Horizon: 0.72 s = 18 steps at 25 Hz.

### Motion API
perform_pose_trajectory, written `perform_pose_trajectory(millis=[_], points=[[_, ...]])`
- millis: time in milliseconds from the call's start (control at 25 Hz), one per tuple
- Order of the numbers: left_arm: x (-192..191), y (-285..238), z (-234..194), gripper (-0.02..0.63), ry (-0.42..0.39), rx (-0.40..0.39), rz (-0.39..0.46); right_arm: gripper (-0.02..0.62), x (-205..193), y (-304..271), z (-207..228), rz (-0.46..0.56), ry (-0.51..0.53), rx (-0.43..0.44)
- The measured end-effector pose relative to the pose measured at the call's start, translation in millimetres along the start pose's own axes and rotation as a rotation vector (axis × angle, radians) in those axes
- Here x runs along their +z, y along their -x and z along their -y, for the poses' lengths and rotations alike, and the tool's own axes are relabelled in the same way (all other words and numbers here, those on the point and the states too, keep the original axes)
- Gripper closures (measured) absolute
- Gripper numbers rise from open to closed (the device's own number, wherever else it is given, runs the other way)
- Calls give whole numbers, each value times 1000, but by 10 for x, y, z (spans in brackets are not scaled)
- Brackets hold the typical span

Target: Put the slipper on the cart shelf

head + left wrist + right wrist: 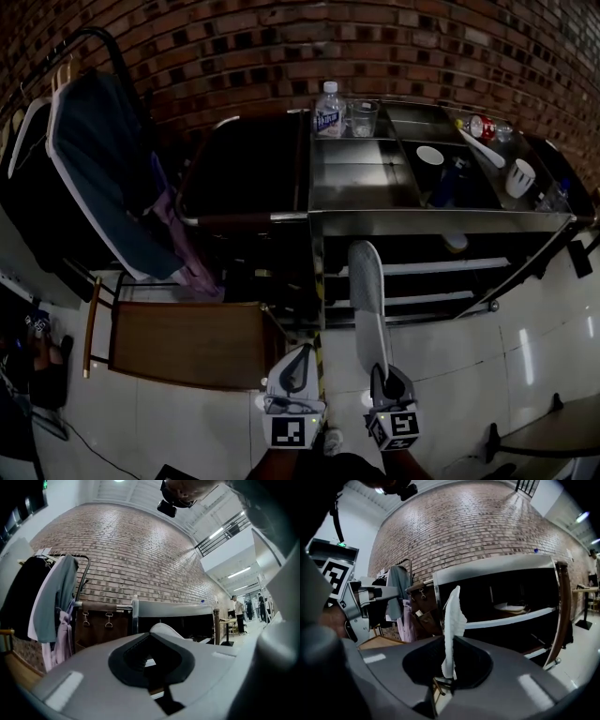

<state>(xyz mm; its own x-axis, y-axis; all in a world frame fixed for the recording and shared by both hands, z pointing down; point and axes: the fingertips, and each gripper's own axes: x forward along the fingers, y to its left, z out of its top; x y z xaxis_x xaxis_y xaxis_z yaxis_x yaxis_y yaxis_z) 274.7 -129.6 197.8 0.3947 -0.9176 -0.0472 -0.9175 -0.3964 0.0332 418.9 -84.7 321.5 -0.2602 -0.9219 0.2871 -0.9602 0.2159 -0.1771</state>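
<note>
A white slipper [366, 300] stands on edge in my right gripper [382, 373], which is shut on its heel end. Its toe reaches toward the steel cart [441, 221], level with the cart's open lower shelves [422, 267]. In the right gripper view the slipper [452, 620] rises from between the jaws of the right gripper [449, 674], with the shelf [511, 617] beyond it. My left gripper [296, 361] hangs beside it on the left, jaws together and empty. From the left gripper [150, 667] the slipper's tip [164, 630] shows ahead.
On the cart top stand a water bottle [328, 111], a glass mug [362, 118], a white cup [520, 176] and a lying bottle [487, 127]. A pale object [455, 242] lies on the upper shelf. A wooden chair [187, 342] and a rack of clothes [103, 169] stand at the left.
</note>
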Motion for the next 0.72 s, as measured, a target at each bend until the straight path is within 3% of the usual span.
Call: perform_pose_trajectory(millis=[280,720], points=[[-182,-444,-15,591,29,-4,-37,561,168,-514,315,1,-28,3],[-407,-1218,-517,591,53,22,-63,561,512,-1644,654,-80,-246,-2]])
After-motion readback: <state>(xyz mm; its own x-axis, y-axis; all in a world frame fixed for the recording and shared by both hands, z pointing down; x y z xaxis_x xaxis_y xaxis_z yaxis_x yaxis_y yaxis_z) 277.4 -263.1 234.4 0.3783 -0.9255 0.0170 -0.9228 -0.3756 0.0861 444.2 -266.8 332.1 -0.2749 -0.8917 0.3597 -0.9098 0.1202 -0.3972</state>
